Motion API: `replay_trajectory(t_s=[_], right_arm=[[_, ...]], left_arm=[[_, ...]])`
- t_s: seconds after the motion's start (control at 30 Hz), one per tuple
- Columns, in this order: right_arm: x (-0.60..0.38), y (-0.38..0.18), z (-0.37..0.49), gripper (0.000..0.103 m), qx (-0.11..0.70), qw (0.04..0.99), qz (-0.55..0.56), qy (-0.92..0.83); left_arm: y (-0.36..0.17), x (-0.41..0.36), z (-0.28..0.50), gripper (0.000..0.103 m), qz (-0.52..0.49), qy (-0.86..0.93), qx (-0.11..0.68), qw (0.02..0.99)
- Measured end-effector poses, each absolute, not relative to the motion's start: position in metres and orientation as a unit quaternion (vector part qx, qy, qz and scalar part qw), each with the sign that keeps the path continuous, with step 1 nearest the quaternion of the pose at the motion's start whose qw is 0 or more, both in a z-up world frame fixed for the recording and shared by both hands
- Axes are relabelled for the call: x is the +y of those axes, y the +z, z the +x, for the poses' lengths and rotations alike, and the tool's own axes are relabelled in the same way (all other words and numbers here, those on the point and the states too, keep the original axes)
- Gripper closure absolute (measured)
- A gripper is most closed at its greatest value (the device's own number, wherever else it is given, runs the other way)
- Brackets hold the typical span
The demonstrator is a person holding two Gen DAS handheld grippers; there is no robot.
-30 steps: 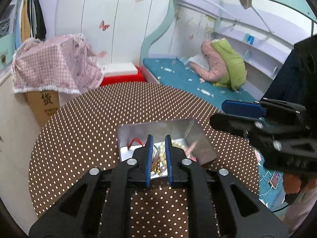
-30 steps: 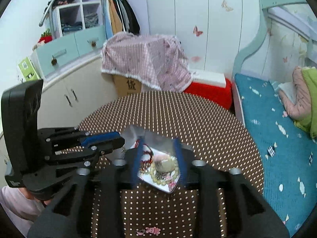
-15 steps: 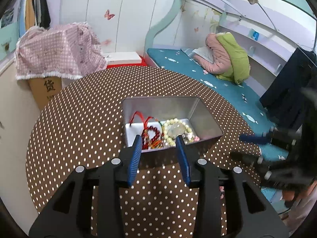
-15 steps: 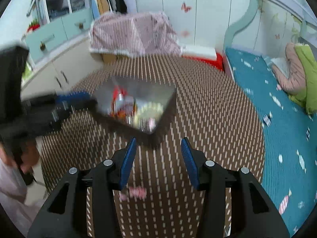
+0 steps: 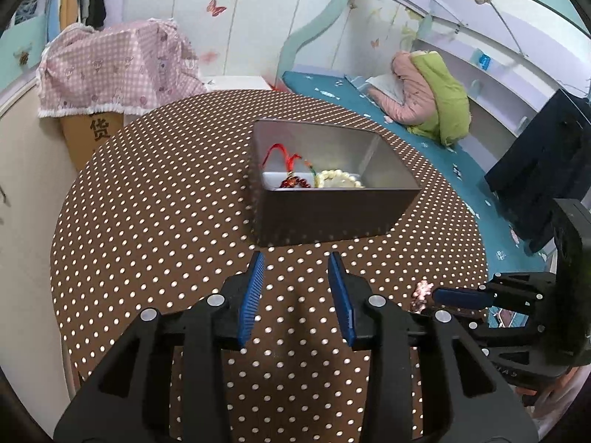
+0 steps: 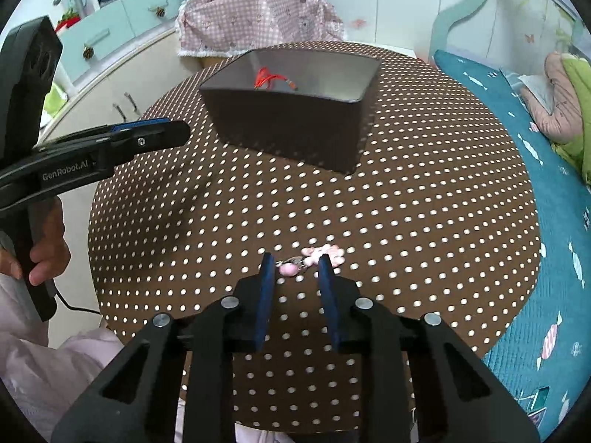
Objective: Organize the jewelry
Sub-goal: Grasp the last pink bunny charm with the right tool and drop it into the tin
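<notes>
The left hand-held gripper [image 5: 297, 258] fills the lower middle of its own view, tilted downward, its two blue-padded fingers [image 5: 253, 291] standing apart with nothing between them. In the right wrist view the same tool reaches in from the left edge, and a hand [image 6: 48, 254] grips its black handle at lower left, a pale sleeve below it. The right hand-held gripper [image 6: 294, 263] sits low in the centre of its frame, angled steeply down, its jaws closing, the blue pads not yet pressed on anything. From the left wrist view it shows at the lower right edge, pointing inward.
</notes>
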State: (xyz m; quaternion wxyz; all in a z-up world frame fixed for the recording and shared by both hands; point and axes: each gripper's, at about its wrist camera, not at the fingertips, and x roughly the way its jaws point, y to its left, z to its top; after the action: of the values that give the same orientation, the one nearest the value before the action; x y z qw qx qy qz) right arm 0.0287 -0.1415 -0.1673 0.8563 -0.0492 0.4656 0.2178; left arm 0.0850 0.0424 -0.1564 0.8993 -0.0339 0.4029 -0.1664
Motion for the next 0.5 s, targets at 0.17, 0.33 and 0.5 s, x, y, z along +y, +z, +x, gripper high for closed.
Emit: replay_trajectory(t_s=[0.17,0.33,0.5], right_arm=[[-0.130,-0.176,0.034,0.080,0.470,0.856,-0.065,0.208],[-0.134,-0.177,0.040,0.091,0.472,0.857,-0.053,0.201],[-0.137,-0.177,0.048,0.091,0.475,0.856,-0.048,0.197]], left_arm=[[-0.145,0.052,0.093,0.066,-0.051,-0.155,0.396,0.904],[-0.130,0.056,0.124,0.066,-0.073,-0.134,0.394,0.906],[-0.131,0.051,0.162,0.066,-0.081,-0.107,0.407,0.903]])
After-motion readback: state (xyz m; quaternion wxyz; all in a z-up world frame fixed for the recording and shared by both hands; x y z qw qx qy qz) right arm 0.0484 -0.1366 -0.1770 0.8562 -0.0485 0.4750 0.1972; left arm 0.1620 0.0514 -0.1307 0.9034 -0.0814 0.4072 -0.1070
